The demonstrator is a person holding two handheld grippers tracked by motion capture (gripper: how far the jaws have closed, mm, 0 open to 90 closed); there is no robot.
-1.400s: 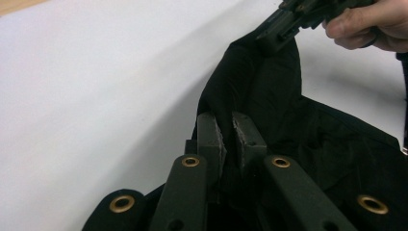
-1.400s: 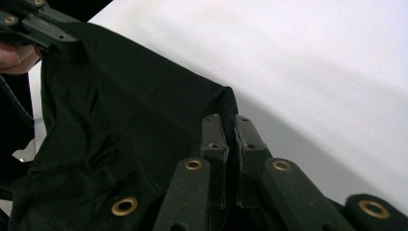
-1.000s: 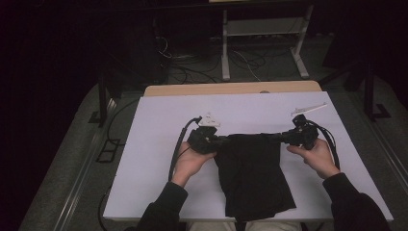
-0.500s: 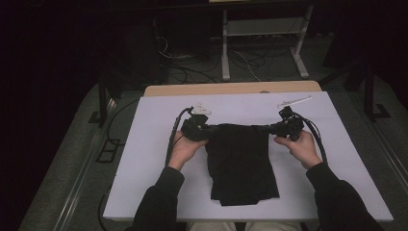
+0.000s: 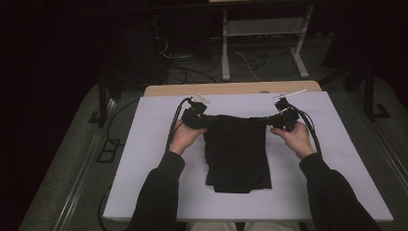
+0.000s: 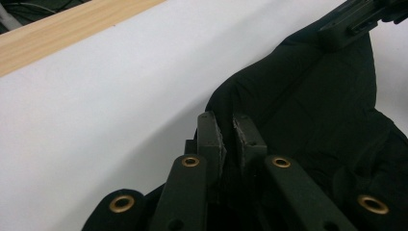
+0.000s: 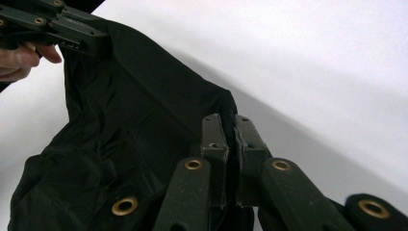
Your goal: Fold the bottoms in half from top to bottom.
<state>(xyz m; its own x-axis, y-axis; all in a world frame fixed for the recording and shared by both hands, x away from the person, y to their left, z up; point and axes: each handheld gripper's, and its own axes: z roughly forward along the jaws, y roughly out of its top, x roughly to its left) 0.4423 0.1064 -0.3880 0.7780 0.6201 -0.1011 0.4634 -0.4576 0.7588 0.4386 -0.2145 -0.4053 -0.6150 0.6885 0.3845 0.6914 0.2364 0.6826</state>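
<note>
Jaws of the left gripper (image 6: 230, 137) press together on the upper left corner of a black cloth (image 5: 236, 151), and the right gripper (image 7: 232, 139) is clamped the same way on the upper right corner. Between them the top edge of the cloth runs nearly straight, raised a little, while the rest lies flat on the white tabletop (image 5: 144, 144) and reaches back toward the person. In the high view the left hand (image 5: 183, 137) and the right hand (image 5: 296, 138) hold the grippers at matching heights on either side of the cloth, cables looping outward from each. Beyond the white surface a strip of bare wooden table edge (image 5: 231, 89) shows, with dark floor and tangled cables (image 5: 192, 67) behind.
</note>
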